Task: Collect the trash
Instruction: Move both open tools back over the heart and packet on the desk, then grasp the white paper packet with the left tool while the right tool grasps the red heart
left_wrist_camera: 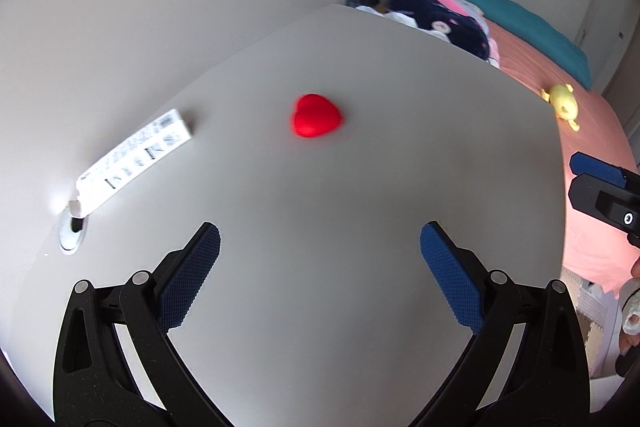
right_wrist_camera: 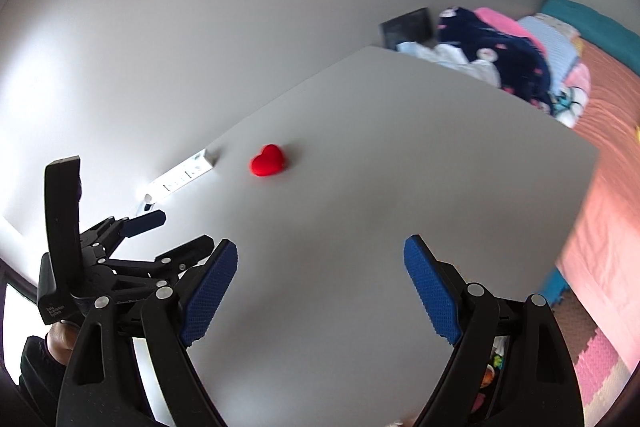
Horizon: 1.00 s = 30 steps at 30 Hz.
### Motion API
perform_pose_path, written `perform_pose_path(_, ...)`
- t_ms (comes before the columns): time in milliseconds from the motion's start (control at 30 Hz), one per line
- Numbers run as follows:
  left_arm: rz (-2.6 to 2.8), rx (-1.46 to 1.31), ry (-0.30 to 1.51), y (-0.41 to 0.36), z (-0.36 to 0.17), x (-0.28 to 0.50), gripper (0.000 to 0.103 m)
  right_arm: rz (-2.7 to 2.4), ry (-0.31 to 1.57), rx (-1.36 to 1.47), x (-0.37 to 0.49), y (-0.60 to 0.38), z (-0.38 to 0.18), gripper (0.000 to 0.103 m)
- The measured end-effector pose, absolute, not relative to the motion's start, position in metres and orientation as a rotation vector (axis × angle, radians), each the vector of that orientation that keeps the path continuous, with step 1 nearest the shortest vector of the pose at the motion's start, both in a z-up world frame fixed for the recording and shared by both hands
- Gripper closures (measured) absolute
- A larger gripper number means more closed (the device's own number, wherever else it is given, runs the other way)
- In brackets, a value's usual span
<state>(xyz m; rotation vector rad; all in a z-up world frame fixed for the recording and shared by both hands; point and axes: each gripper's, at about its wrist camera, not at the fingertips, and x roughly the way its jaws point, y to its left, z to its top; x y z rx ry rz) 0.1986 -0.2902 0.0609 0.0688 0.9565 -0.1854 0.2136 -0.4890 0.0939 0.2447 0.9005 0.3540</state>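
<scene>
**Both claws spread above the counter, red heart untouched**

The left claw is held spread wide over the pale counter, nothing between its blue pads. The right claw is likewise spread and empty. A red heart-shaped object lies on the counter at 12 o'clock from the left claw, well apart from it. A white printed box is seen at 10 o'clock by the wall. A bed with a yellow toy lies at 2 o'clock.
</scene>
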Motion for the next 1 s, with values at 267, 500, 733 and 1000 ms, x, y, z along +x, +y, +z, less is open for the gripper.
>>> perform_pose_path(267, -0.212, 0.128, 0.968, -0.240, 0.058, 0.229, 0.006, 0.395, 0.938, 0.237, 0.260, -0.433, 0.079, 0.017)
perform_pose_path(500, -0.279, 0.210, 0.996, -0.203, 0.050, 0.268, 0.006, 0.395, 0.948, 0.213, 0.295, -0.393, 0.065, 0.017)
perform_pose_path(733, -0.343, 0.237, 1.038, -0.171, 0.031, 0.299, 0.006, 0.382, 0.962, 0.163, 0.329, -0.363, 0.051, 0.017)
perform_pose_path(1000, -0.330, 0.253, 1.059, -0.152, 0.022, 0.318, 0.006, 0.367, 0.985, 0.090, 0.354, -0.339, 0.028, 0.027)
